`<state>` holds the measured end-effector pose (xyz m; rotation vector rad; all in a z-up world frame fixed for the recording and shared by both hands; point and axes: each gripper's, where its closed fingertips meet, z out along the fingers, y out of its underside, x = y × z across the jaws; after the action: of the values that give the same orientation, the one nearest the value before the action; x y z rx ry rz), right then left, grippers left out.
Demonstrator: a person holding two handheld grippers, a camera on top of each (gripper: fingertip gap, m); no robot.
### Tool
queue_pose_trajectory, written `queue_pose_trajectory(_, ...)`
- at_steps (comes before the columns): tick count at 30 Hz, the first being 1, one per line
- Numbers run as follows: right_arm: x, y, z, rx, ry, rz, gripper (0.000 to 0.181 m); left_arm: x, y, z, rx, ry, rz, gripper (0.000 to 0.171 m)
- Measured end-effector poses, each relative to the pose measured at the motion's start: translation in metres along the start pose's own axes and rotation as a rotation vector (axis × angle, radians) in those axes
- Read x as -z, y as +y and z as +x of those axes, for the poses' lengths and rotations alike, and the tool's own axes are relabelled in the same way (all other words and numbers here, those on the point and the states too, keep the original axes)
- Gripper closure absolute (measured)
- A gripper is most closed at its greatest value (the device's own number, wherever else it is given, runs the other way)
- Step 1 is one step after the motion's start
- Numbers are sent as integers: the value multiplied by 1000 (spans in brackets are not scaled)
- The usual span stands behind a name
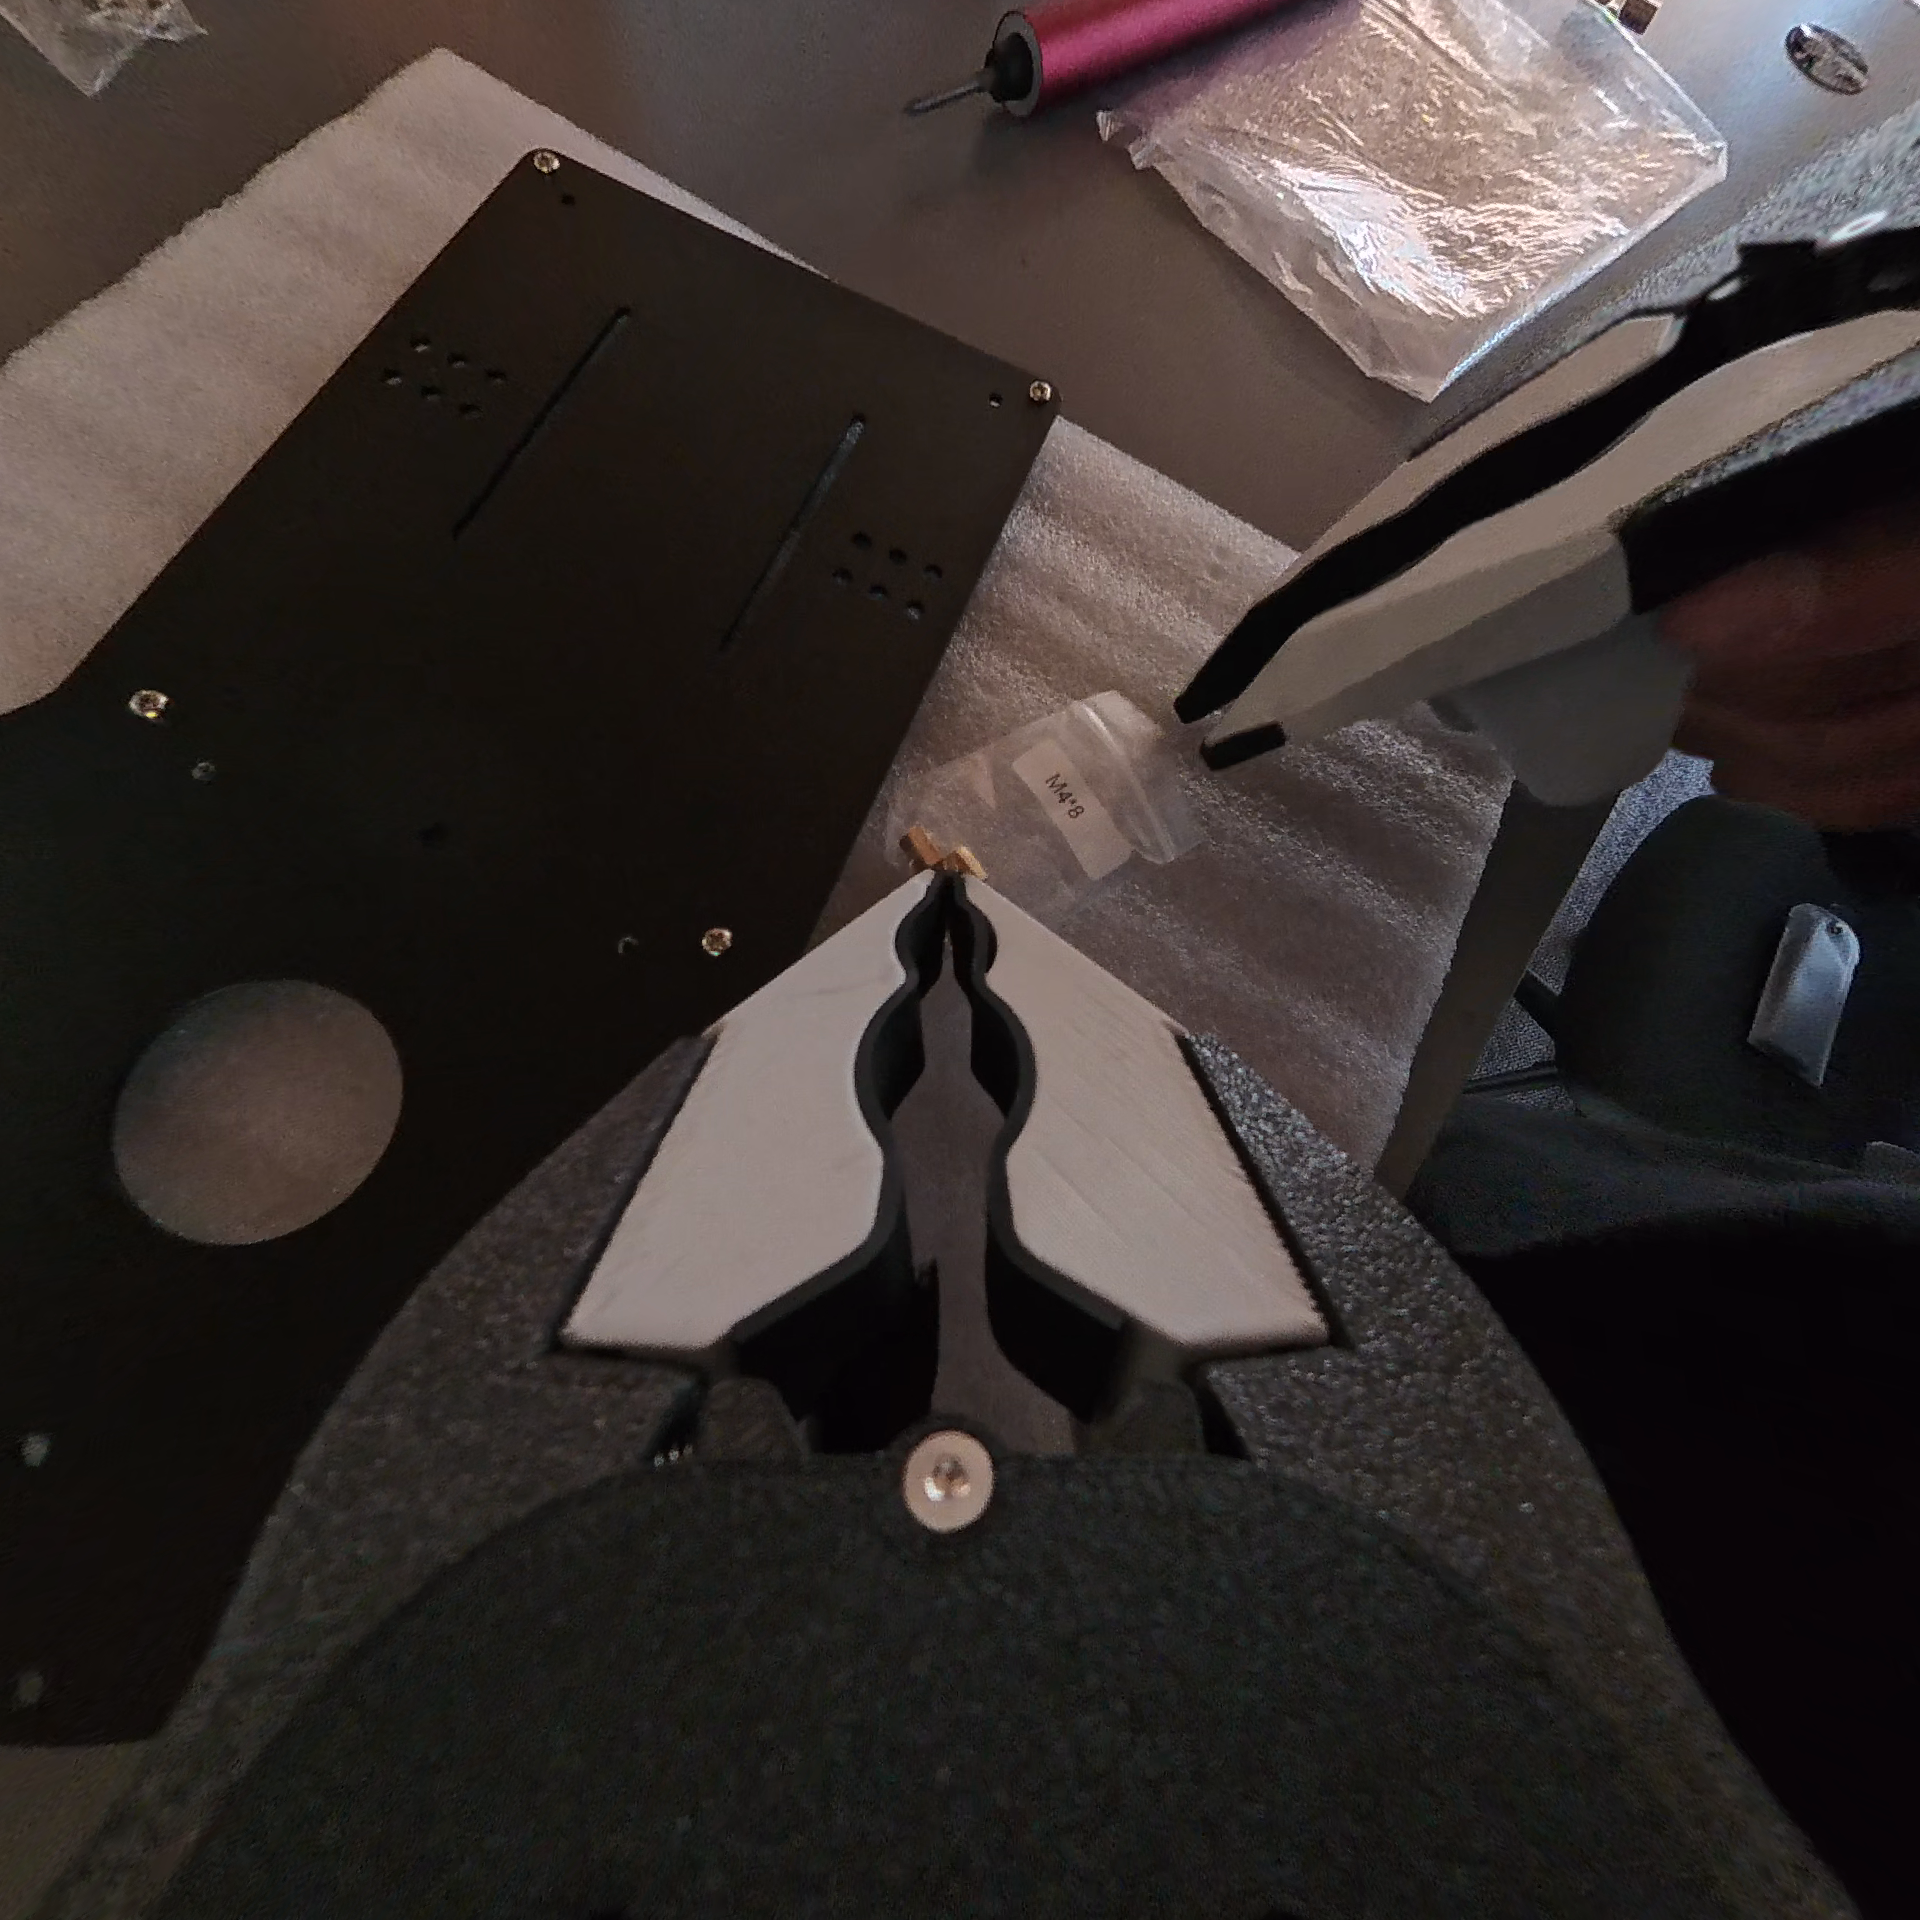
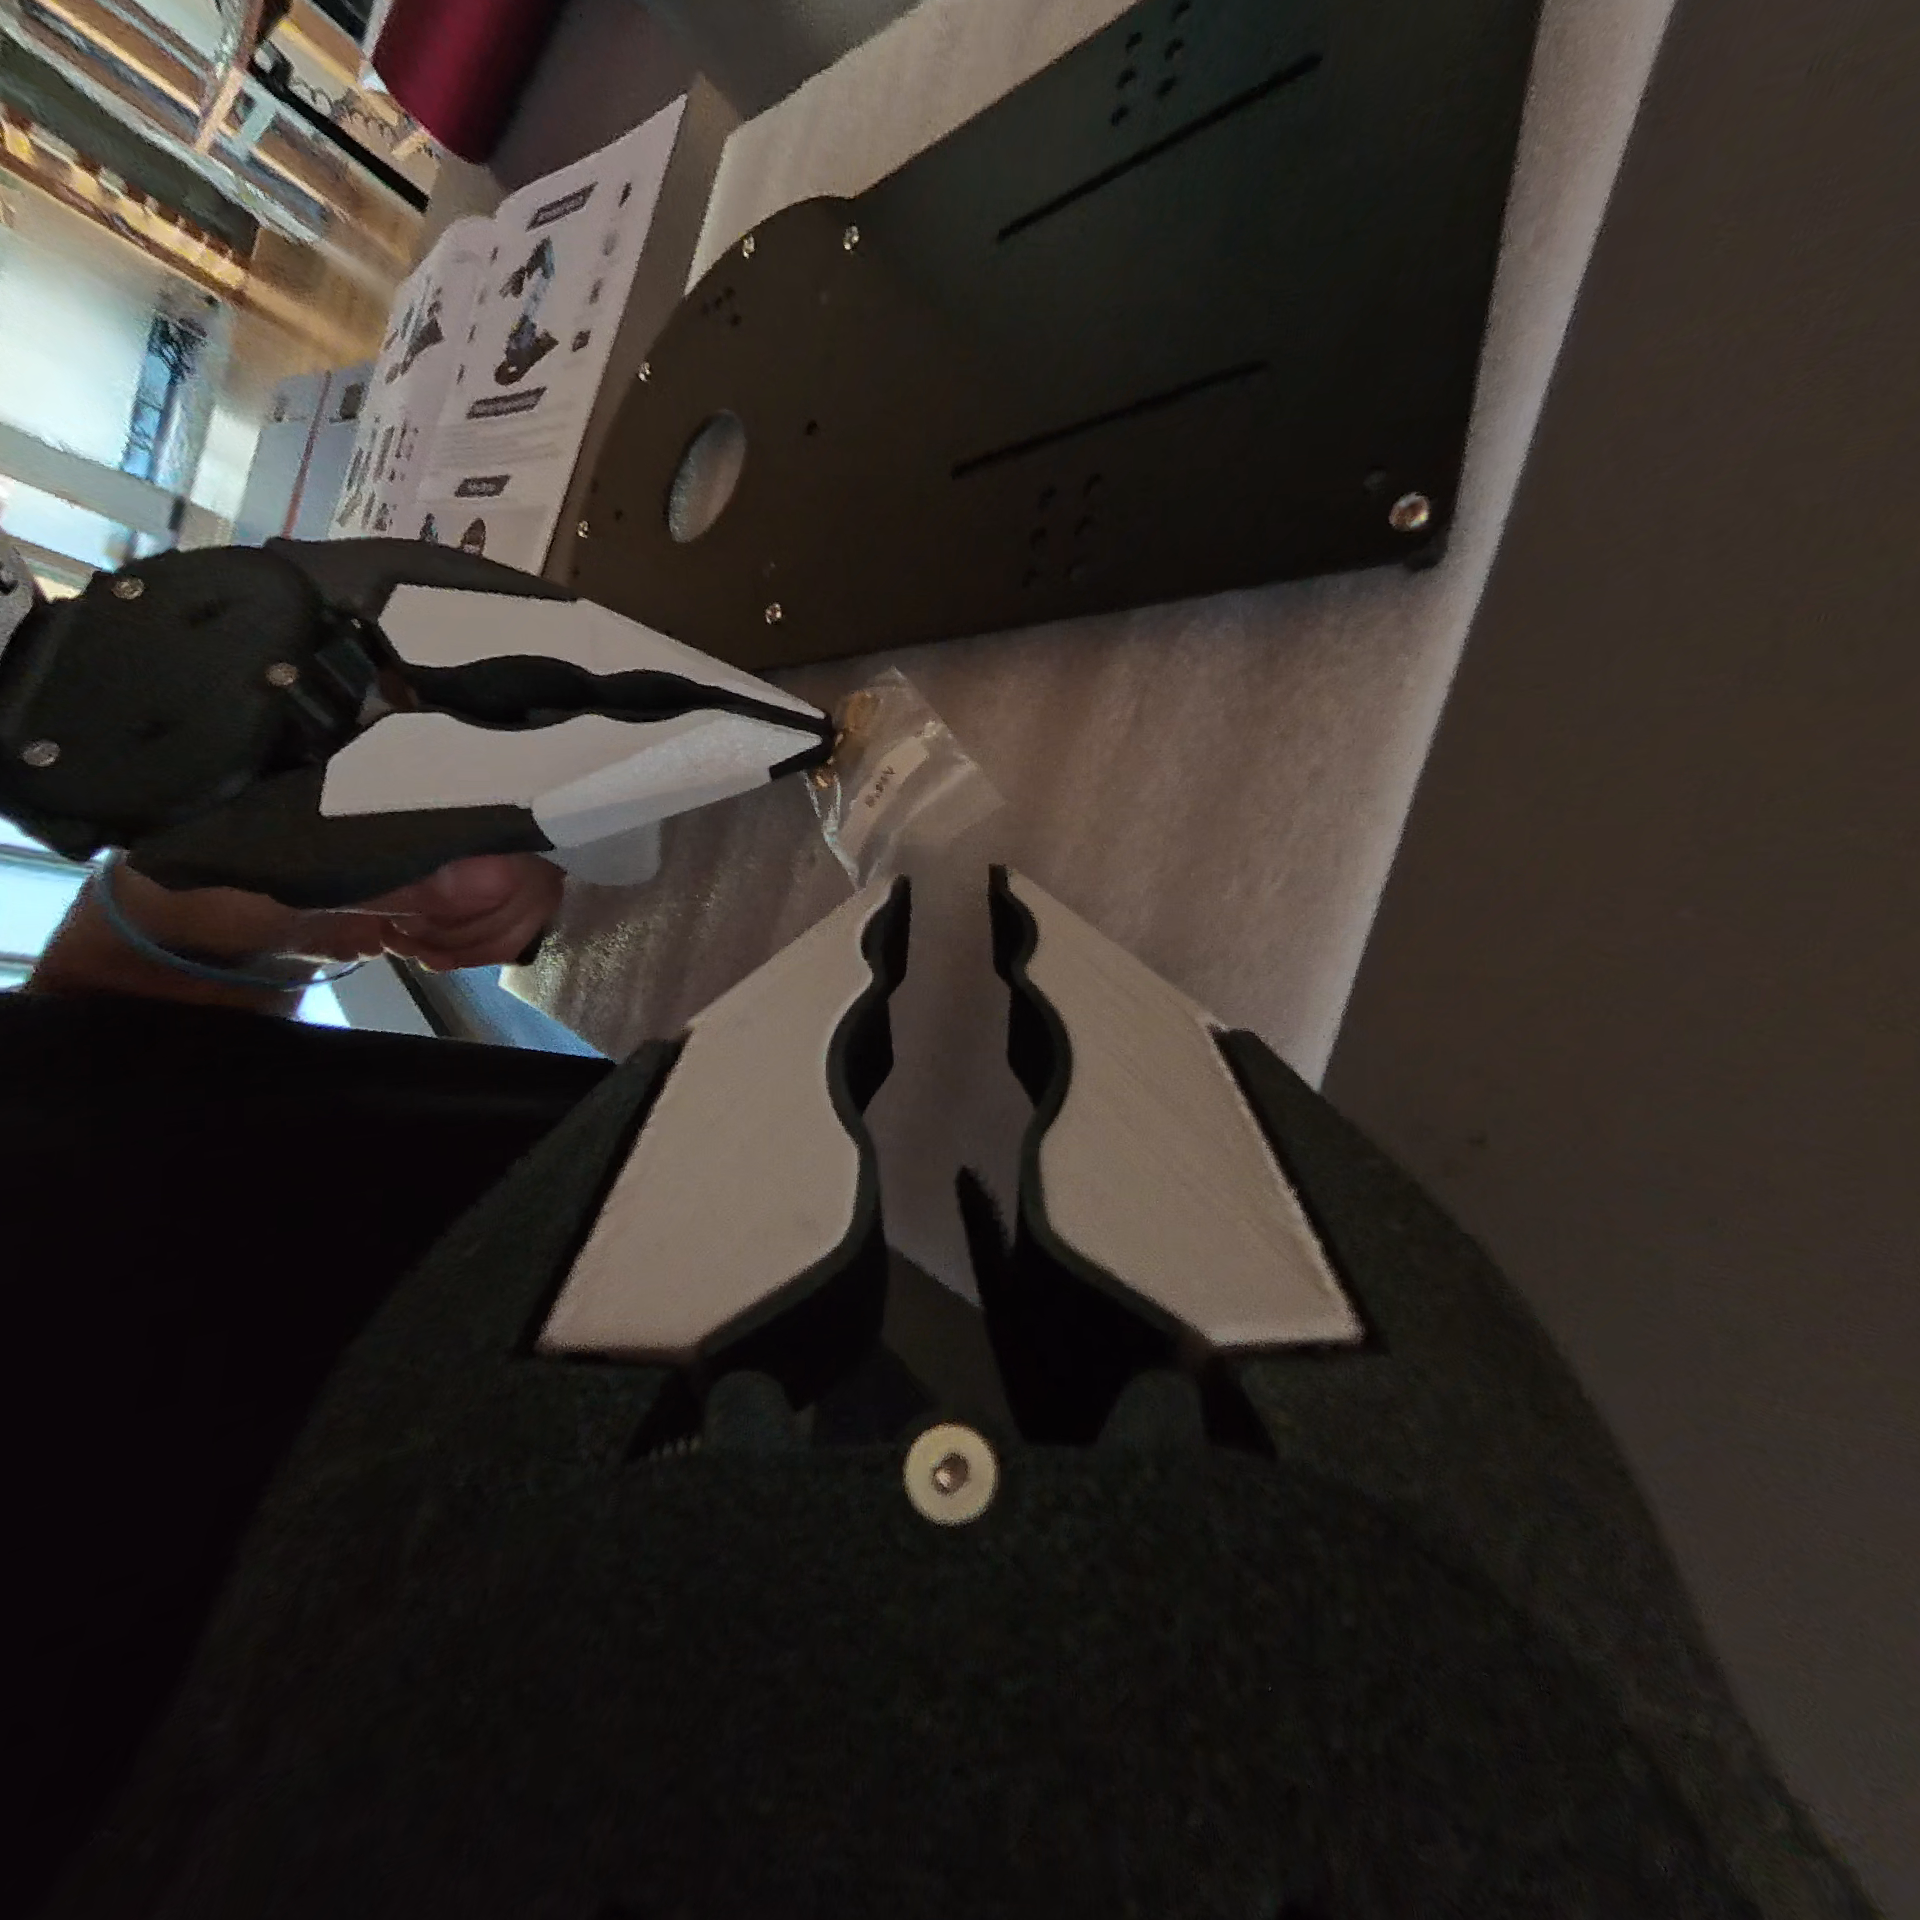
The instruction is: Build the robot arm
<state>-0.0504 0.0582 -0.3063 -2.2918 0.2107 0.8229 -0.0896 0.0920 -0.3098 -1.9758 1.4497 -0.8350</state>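
Left wrist view
Left tool (image 1: 948, 878): centre frame, tips closed together on the edge of a small clear bag (image 1: 1081, 800); brass parts (image 1: 935, 847) sit at the tips.
Right tool (image 1: 1226, 727): right of frame, tips slightly parted, touching the bag's far end.
Black plate (image 1: 468, 675): left of frame, flat on white foam sheet (image 1: 1195, 935) on the counter (image 1: 727, 125).

Right wrist view
Right tool (image 2: 948, 894): centre, fingers parted, holding nothing; bag (image 2: 904, 779) just beyond the tips.
Left tool (image 2: 821, 743): left of frame, pinching the bag.
Printed sheets (image 2: 499, 353): upper left.
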Motion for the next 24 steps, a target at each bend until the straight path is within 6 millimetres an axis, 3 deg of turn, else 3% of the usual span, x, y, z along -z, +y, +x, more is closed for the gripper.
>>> queue_pose_trajectory(3, -5, 4, -9, -4, -60, -22, 166, 0, 0, 0, 11, 6, -1, 171)
queue_pose_trajectory(8, -8, -7, -25, 14, -177, -2, 167, 0, 0, -1, 26, -17, -5, 171)
queue_pose_trajectory(13, -7, -12, -30, 69, -218, -12, 181, 6, 0, 1, -46, -62, -27, 171)
queue_pose_trajectory(18, 13, -33, -47, 191, -206, -35, 181, 27, -26, 13, -390, -101, 84, 113)
queue_pose_trajectory(21, 26, -39, -71, 262, -269, -93, 181, 27, -44, 22, -535, -141, 160, 109)
queue_pose_trajectory(24, 35, -44, -80, 363, -267, -140, 181, 27, -64, 30, -671, -196, 243, 110)
